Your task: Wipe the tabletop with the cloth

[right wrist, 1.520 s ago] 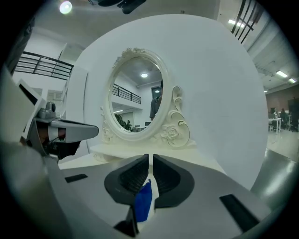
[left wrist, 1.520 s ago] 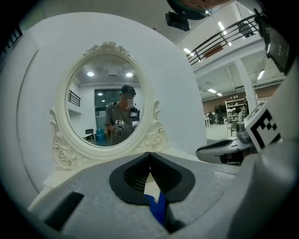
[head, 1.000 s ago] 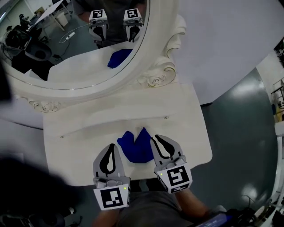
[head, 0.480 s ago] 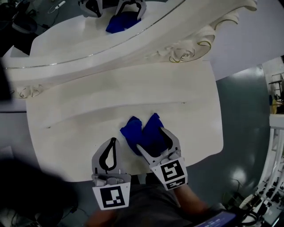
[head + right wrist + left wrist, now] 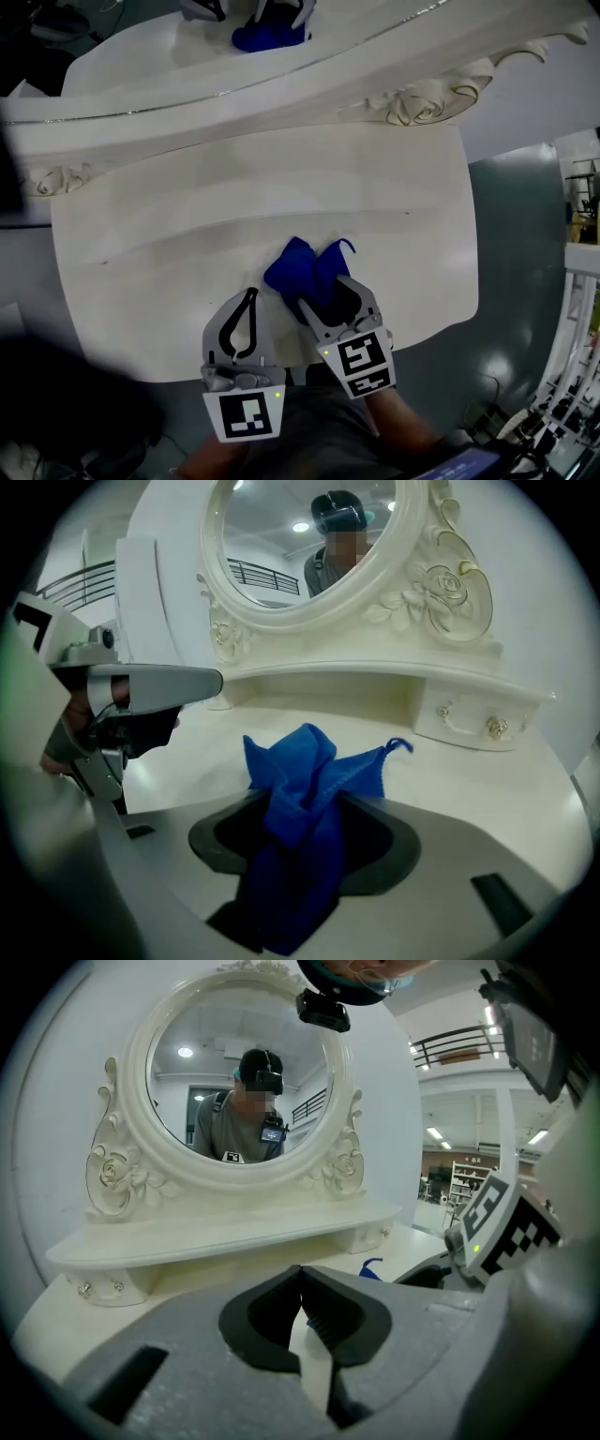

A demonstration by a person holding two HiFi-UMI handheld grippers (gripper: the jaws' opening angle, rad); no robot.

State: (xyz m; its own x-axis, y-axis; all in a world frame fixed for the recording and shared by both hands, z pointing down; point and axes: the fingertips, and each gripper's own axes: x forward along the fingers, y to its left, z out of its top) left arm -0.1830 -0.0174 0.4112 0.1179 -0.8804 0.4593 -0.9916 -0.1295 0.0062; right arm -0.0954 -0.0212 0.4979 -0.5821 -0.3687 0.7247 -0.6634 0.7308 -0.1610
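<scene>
Jaws of down-tilted right gripper [image 5: 321, 292], just closing, pinch the bunched cloth [image 5: 292, 267].

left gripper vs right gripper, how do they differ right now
The left gripper has its jaws together with nothing between them; the right gripper has jaws that have just been closing and pinch the blue cloth. In the head view the left gripper lies beside the cloth, the right gripper over it. Both reach across the white tabletop toward the mirror.

cloth [image 5: 307, 270]: 1 | left gripper [image 5: 250, 294] + right gripper [image 5: 322, 293]: 2 | mirror [image 5: 239, 1063]: 1 | tabletop [image 5: 141, 281]: 1 | drawer knobs [image 5: 494, 727]: 2 clear, possibly more
</scene>
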